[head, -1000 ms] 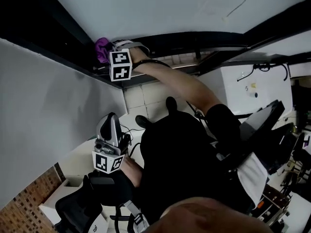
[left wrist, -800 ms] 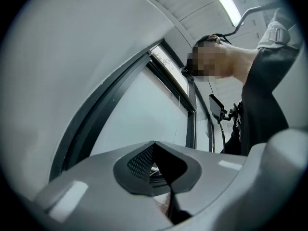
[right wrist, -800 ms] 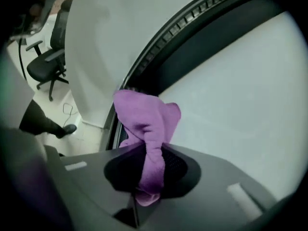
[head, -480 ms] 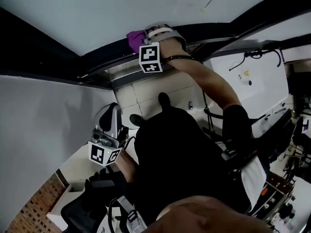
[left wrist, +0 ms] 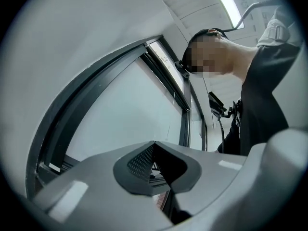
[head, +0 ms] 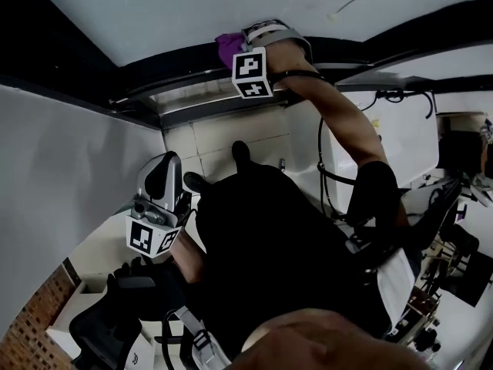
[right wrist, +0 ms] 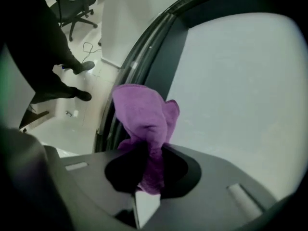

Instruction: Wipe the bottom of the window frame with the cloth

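right claw (right wrist: 147, 174): clamped on purple cloth (right wrist: 144, 112), which is bunched against the window frame (head: 177, 102). left claw (left wrist: 154, 150): jaws together, held low, well apart from it.

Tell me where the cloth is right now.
The cloth is clamped in the right gripper, at top centre of the head view. It is held at the window frame along its bottom rail, beside the glass.

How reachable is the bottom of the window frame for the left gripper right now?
Probably yes. The left gripper is held low, apart from the window frame, with only open air between them. The right gripper, shut on the cloth, occupies one stretch.
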A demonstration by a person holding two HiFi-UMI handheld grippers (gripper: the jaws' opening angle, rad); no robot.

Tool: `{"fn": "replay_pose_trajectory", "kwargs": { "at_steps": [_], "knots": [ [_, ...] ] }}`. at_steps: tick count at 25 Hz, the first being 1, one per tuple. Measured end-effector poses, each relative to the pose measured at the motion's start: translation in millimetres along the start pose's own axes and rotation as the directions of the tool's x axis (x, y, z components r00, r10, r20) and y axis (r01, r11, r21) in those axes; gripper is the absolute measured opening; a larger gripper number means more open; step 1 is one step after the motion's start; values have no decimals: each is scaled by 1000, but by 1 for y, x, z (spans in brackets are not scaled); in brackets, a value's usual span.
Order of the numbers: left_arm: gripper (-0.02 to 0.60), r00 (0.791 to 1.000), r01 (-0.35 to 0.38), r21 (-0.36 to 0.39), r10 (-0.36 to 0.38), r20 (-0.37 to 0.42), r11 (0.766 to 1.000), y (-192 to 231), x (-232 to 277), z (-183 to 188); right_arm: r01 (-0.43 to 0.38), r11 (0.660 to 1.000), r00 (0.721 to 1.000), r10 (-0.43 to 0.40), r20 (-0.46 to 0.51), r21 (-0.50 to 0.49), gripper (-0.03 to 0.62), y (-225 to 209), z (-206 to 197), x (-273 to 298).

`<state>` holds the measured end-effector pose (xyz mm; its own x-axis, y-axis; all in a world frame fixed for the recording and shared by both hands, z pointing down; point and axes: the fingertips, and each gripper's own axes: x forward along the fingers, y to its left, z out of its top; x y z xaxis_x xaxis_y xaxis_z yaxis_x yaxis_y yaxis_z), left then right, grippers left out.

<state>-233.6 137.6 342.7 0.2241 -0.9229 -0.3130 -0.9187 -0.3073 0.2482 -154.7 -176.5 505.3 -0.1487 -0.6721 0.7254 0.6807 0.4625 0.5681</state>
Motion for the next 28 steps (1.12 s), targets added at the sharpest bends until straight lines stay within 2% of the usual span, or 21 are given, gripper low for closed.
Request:
{"fn": "replay_pose_trajectory", "kwargs": {
  "at_steps": [2, 4, 5, 6, 7, 8, 10, 12, 16, 19, 20, 21, 22, 23, 24, 25, 26, 27, 28],
  "knots": [
    [3, 1000, -2, 0, 2, 4, 1000, 1, -2, 0, -90, 994, 996, 90, -5, -59, 49, 21, -3, -14],
    [2, 1000, -6, 0, 6, 8, 1000, 4, -4, 0, -200, 979, 974, 203, 102, -36, 61, 33, 2, -38],
    [2, 1000, -7, -1, 7, 12, 1000, 5, -5, 1, -234, 972, 956, 230, 182, 0, 62, 29, 6, -49],
    [2, 1000, -6, -3, 6, 18, 1000, 5, -5, 2, -248, 968, 940, 231, 252, 40, 63, 22, 9, -57],
    [2, 1000, -3, -5, 3, 22, 1000, 5, -5, 2, -238, 968, 935, 209, 286, 73, 63, 12, 9, -57],
    [2, 1000, 2, -7, -2, 25, 1000, 4, -4, 2, -204, 975, 946, 174, 273, 88, 63, 3, 6, -48],
    [3, 1000, 17, -10, -17, 26, 1000, 0, -2, 2, -138, 989, 976, 126, 178, 57, 63, -3, -5, -17],
    [2, 999, 34, -14, -33, 24, 999, -4, 0, 1, -133, 991, 983, 130, 133, 15, 58, 7, -9, -8],
    [2, 999, 41, -23, -41, 19, 999, -4, 4, -2, -150, 982, 981, 162, 105, -119, 60, 41, -10, -52],
    [2, 999, 41, -29, -41, 3, 999, -3, 4, -6, -138, 961, 980, 168, 110, -239, 60, 91, -5, -98],
    [3, 999, 41, -31, -41, -6, 999, -2, 5, -8, -177, 949, 968, 216, 131, -260, 63, 114, -4, -113],
    [3, 999, 40, -34, -41, -14, 999, 0, 5, -10, -245, 934, 939, 295, 176, -262, 63, 138, -3, -127],
    [2, 999, 40, -37, -41, -21, 999, 1, 7, -11, -318, 918, 892, 374, 253, -238, 63, 157, -1, -138],
    [3, 999, 40, -40, -41, -28, 998, 1, 9, -12, -372, 910, 840, 413, 351, -182, 63, 164, -2, -147],
    [2, 999, 42, -42, -43, -33, 998, 0, 11, -13, -393, 915, 806, 390, 445, -91, 63, 157, -7, -152],
    [3, 998, 45, -44, -47, -37, 998, -3, 15, -14, -375, 926, 802, 307, 513, 32, 64, 135, -17, -153],
    [3, 998, 52, -46, -54, -39, 998, -7, 19, -15, -327, 928, 818, 185, 545, 176, 64, 105, -33, -150],
    [2, 997, 62, -47, -64, -42, 997, -11, 24, -16, -267, 908, 837, 53, 545, 322, 64, 72, -49, -144],
    [3, 996, 79, -47, -81, -48, 996, -14, 30, -16, -210, 866, 850, -67, 523, 453, 64, 40, -62, -135]
  ]
}}
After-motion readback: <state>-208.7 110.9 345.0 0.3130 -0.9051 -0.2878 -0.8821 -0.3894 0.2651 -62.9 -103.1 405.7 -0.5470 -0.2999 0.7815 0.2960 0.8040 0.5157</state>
